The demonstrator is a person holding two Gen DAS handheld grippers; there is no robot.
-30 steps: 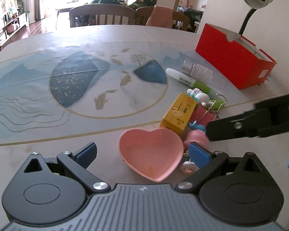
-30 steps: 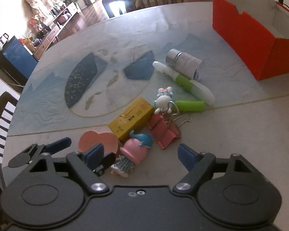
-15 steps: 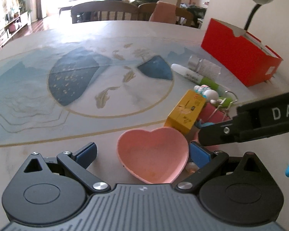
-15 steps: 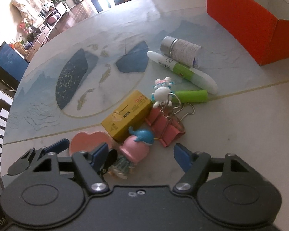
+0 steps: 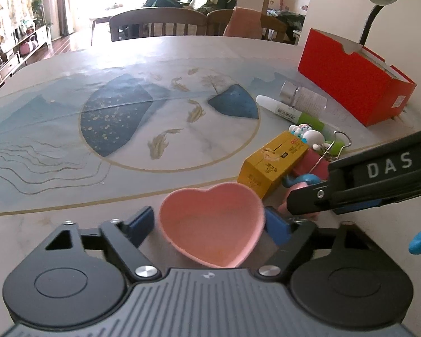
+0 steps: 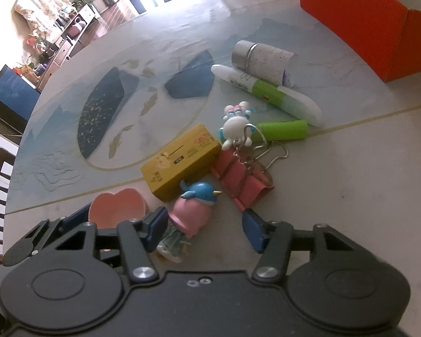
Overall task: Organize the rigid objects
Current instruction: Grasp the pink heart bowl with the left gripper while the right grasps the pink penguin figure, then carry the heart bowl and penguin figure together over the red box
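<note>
A pink heart-shaped bowl [image 5: 210,224] rests on the table between the jaws of my left gripper [image 5: 209,223], which are closing. The right pad touches its rim and the left pad stands a sliver off. My right gripper [image 6: 205,227] is closing too, around a pink figurine with a blue bird hat [image 6: 193,210] lying on its side. Its left pad is against the figurine and the right pad is still apart. In the left wrist view the right gripper's finger [image 5: 350,188] hides most of the figurine.
Behind the figurine lie a yellow box [image 6: 182,160], a pink binder clip [image 6: 244,179], a white bunny keychain [image 6: 235,126], a green cylinder [image 6: 283,130], a white-green tube [image 6: 266,92] and a silver-capped bottle [image 6: 263,59]. An open red box [image 5: 353,78] stands at the far right.
Both grippers' jaws have narrowed. The left ones closed in on the heart bowl, and the right ones drew in around the figurine, which now sits nearer the camera.
</note>
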